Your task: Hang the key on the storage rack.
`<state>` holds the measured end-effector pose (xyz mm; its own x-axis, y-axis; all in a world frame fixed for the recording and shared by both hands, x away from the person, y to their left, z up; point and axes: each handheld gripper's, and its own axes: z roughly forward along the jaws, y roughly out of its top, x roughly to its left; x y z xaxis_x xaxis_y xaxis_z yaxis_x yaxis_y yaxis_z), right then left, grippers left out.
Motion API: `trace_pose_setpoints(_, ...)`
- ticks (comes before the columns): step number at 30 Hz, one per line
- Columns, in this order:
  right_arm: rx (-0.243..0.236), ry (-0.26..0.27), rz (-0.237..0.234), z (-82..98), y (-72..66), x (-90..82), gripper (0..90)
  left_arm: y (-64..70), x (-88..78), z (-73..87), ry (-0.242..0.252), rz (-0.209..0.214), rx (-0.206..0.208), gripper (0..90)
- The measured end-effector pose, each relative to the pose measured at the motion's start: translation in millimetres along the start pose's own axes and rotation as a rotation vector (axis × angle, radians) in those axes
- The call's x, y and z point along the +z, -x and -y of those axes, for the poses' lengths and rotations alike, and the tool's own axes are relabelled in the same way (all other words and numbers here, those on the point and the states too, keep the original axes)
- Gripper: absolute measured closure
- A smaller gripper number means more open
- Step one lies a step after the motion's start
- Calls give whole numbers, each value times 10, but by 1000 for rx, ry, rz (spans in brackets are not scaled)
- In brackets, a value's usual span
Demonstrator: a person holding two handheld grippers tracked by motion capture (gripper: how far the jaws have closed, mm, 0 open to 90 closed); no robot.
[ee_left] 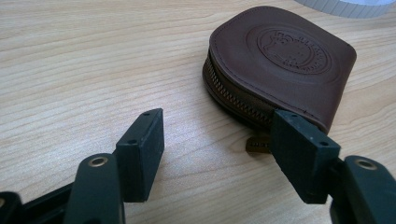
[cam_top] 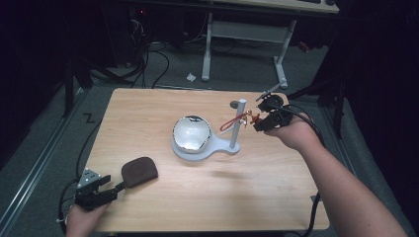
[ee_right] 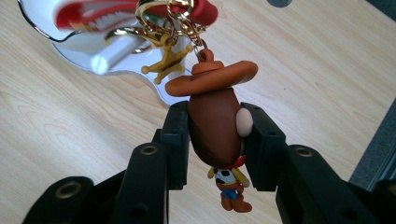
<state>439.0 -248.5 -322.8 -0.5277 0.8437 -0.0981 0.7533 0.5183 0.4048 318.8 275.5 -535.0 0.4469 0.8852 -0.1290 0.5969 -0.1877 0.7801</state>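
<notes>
A cowboy figure keychain [ee_right: 215, 121] in a brown hat hangs by gold rings, with a gold star charm [ee_right: 166, 60] and a red strap [ee_right: 140, 14]. My right gripper [ee_right: 215, 140] is shut on the figure's head. In the high view that gripper [cam_top: 258, 121] sits just right of the white post [cam_top: 237, 123] of a stand, and the red strap [cam_top: 228, 123] loops at the post. A brown leather zip pouch [ee_left: 280, 60] lies flat at the table's front left [cam_top: 140, 170]. My left gripper [ee_left: 219, 144] is open, its right jaw beside the pouch's zip pull [ee_left: 258, 142].
The stand's white base [cam_top: 217, 145] carries a shiny silver bowl [cam_top: 191, 132] at the table's centre. A small grey disc [cam_top: 233, 104] lies behind the post. Beyond the table's far edge stand white desk legs [cam_top: 206, 44] and floor cables.
</notes>
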Motion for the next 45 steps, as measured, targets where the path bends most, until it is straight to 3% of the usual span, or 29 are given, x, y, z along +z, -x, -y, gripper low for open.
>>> trace_pose_setpoints(12,62,-9,-54,269,31,261,556,-1,-5,-7,6,-5,2,358)
trace_pose_setpoints(21,99,22,-104,708,-67,502,530,21,-37,-24,33,5,-21,362)
trace_pose_setpoints(22,99,22,-104,708,-67,502,530,21,-37,-24,33,5,-21,362)
trace_pose_setpoints(26,94,35,-99,978,-158,687,519,40,-38,-46,35,14,-24,362)
trace_pose_setpoints(29,109,63,-107,1135,-203,784,510,56,-41,-64,42,20,-29,358)
trace_pose_setpoints(34,97,115,-69,1397,-329,922,506,75,-41,-81,45,15,-26,355)
trace_pose_setpoints(40,102,211,-56,1650,-452,1000,504,108,-60,-100,56,-1,-17,351)
trace_pose_setpoints(45,138,322,-70,1930,-571,1112,513,153,-89,-124,68,-13,-11,352)
